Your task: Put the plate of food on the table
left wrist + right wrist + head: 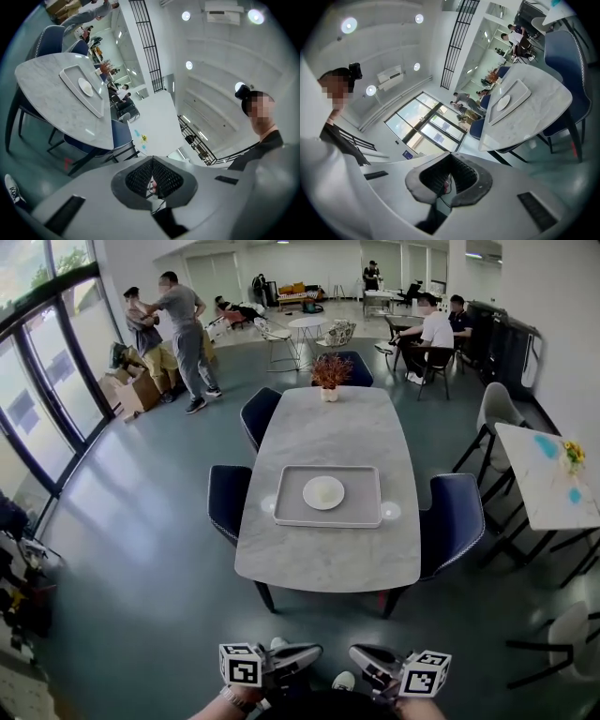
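Plate (323,492) lies in middle of grey tray (291,512). What is on plate, we cannot tell. Tray rests flat on marble bench (328,563), nearer to our end. Vase (329,390) with reddish plant stands at far end of bench. Blue chairs (228,498) stand round bench. We hold both tools low above floor (141,568), well apart from bench. Left tool (152,174): jaws together, nothing between. Right tool (447,180): jaws together also, nothing between. People (187,334) stand and sit far behind.
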Demonstrator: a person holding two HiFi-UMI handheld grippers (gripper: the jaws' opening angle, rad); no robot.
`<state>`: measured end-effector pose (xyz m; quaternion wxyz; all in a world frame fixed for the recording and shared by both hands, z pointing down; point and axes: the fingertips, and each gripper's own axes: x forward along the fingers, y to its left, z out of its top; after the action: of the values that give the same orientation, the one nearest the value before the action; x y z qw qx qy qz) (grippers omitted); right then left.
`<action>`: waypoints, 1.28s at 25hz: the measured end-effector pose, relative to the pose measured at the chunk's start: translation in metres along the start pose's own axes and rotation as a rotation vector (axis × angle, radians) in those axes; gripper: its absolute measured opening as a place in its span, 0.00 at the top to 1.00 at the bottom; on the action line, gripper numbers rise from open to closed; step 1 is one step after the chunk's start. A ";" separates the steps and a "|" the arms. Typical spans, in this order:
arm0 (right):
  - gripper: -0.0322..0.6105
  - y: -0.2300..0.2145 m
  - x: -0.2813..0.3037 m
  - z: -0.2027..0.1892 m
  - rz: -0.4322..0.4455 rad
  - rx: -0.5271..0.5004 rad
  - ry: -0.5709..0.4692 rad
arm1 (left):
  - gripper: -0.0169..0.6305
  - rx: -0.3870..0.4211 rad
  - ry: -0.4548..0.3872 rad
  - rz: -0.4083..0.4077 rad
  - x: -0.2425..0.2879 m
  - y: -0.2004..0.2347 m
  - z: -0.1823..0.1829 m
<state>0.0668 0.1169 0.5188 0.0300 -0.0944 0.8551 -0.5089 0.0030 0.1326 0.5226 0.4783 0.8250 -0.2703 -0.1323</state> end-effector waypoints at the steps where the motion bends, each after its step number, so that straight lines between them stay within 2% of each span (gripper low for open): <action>1: 0.93 0.002 0.000 -0.002 0.009 -0.004 0.006 | 0.96 -0.006 0.000 0.008 -0.003 0.000 -0.005; 8: 0.93 0.006 0.000 -0.017 0.042 -0.022 0.044 | 0.96 0.004 -0.009 0.040 -0.010 0.000 -0.012; 12: 0.93 0.010 -0.002 -0.020 0.030 -0.043 0.047 | 0.96 0.027 0.002 0.010 -0.008 -0.002 -0.013; 19: 0.93 0.007 -0.007 -0.025 0.022 -0.031 0.041 | 0.96 -0.052 -0.029 0.008 -0.004 -0.003 -0.010; 25: 0.93 0.008 -0.002 -0.026 0.022 -0.023 0.041 | 0.96 -0.041 -0.036 0.003 -0.009 -0.004 -0.008; 29: 0.93 0.007 -0.005 -0.020 0.002 -0.068 0.054 | 0.96 -0.041 -0.032 0.001 -0.006 -0.007 -0.012; 32: 0.93 0.005 -0.008 -0.022 0.011 -0.034 0.043 | 0.96 -0.032 -0.024 -0.003 -0.004 -0.009 -0.013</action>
<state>0.0705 0.1395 0.5250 0.0131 -0.0794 0.8646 -0.4960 0.0088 0.1471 0.5213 0.4879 0.8160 -0.2726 -0.1475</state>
